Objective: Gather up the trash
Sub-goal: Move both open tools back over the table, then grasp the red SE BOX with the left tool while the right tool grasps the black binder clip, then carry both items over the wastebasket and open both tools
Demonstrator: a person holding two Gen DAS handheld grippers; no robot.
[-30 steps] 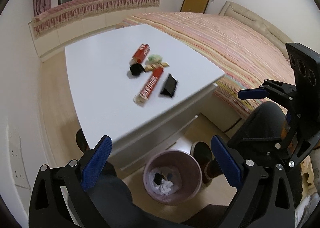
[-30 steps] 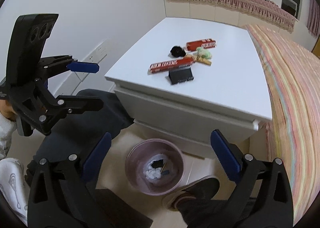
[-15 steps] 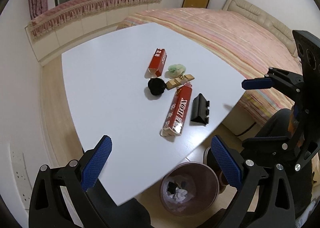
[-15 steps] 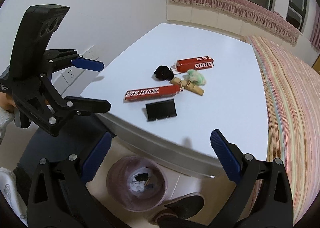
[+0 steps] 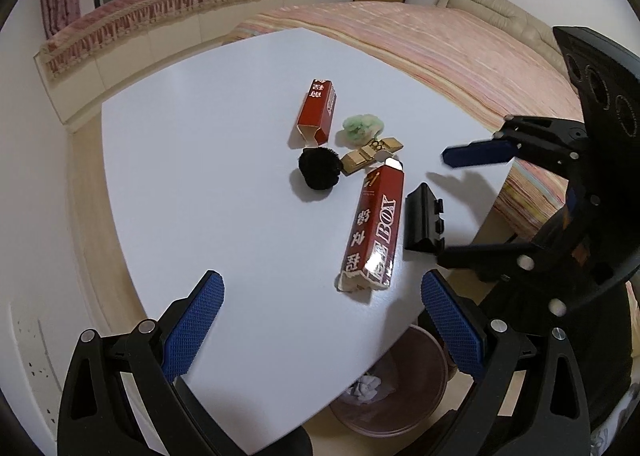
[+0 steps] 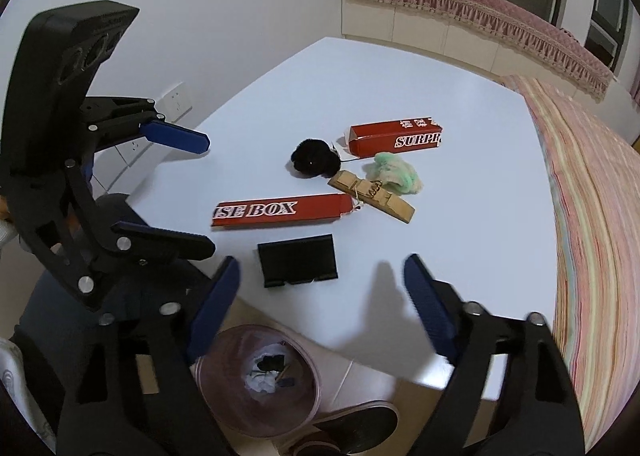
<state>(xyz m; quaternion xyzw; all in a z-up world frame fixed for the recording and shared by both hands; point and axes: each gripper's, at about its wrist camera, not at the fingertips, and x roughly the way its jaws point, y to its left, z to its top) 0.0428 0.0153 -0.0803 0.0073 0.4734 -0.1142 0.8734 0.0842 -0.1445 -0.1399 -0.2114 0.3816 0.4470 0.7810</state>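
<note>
Both claws hung wide open, empty: left gripper (image 5: 320,320), right gripper (image 6: 320,296). Trash (boxes, pompom, clip) clustered on table (image 5: 200,176); long box (image 5: 374,230) at left's 12 o'clock. Bin (image 6: 256,380) sat below table edge.

White table (image 5: 208,184) beside bed with striped pink cover (image 5: 460,52). Beige headboard (image 5: 500,12). Fringed pink window-seat cushion (image 6: 480,8). Wall sockets (image 6: 176,102). Dark shoe (image 6: 352,428) on floor.
</note>
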